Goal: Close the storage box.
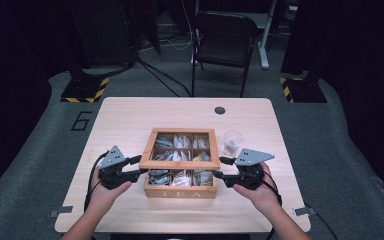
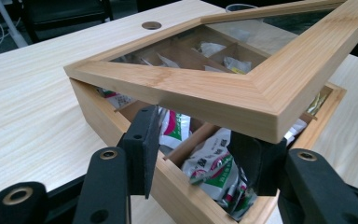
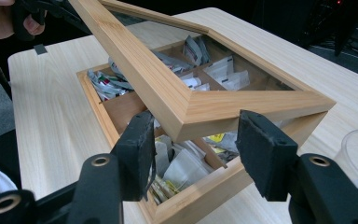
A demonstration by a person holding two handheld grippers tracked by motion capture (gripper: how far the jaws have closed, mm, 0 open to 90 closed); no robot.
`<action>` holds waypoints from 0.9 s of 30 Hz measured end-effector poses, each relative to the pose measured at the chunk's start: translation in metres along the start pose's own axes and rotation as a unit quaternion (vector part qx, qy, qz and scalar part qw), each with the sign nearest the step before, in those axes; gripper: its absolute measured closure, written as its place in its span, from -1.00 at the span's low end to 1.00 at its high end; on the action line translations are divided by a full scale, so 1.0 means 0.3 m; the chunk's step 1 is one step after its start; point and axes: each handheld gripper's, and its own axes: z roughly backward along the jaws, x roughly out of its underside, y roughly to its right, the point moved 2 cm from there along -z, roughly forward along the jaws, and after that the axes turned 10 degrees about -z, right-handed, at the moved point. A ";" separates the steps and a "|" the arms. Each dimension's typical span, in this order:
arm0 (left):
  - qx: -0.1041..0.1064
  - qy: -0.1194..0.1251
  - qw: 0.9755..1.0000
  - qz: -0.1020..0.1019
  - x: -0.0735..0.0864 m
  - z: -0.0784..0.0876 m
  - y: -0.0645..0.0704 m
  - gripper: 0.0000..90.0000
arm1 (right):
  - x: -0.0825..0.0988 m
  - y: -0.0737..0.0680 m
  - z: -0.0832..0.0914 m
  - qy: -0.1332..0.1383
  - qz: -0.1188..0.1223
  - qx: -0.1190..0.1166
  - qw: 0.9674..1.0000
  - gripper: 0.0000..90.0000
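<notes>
Lid (image 1: 180, 148) half raised over the tea box (image 1: 180, 191) at mid-table: left gripper (image 2: 200, 154) holds its front-left corner, the right gripper (image 3: 196, 154) brackets the other unclamped; full opening remains.

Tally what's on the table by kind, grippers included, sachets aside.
Wooden tea box: 1
Glass-paned lid, raised at the front: 1
Clear plastic cup: 1
Grippers: 2, left gripper and right gripper, one at each front corner of the lid
Total: 5
</notes>
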 end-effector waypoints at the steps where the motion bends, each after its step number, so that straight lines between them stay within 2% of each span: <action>1: 0.002 0.000 1.000 0.001 0.004 0.002 0.004 0.16 | 0.006 -0.001 -0.001 0.001 -0.002 0.000 1.000 0.03; 7: -0.003 -0.004 1.000 -0.016 0.017 0.016 0.035 0.11 | 0.032 -0.013 -0.004 -0.004 0.003 0.012 1.000 0.04; 10: -0.002 -0.003 1.000 -0.013 0.024 0.023 0.046 0.10 | 0.045 -0.016 -0.008 -0.005 0.002 0.012 1.000 0.04; 16: -0.001 -0.007 1.000 -0.010 0.044 0.024 0.063 0.10 | 0.075 -0.019 -0.016 -0.005 -0.014 0.008 1.000 0.04; 19: -0.002 -0.011 1.000 -0.012 0.058 0.020 0.067 0.10 | 0.092 -0.020 -0.021 -0.011 -0.012 0.010 1.000 0.05; 27: 0.006 -0.012 1.000 -0.003 0.089 0.009 0.083 0.11 | 0.116 -0.027 -0.031 -0.019 -0.006 0.016 1.000 0.05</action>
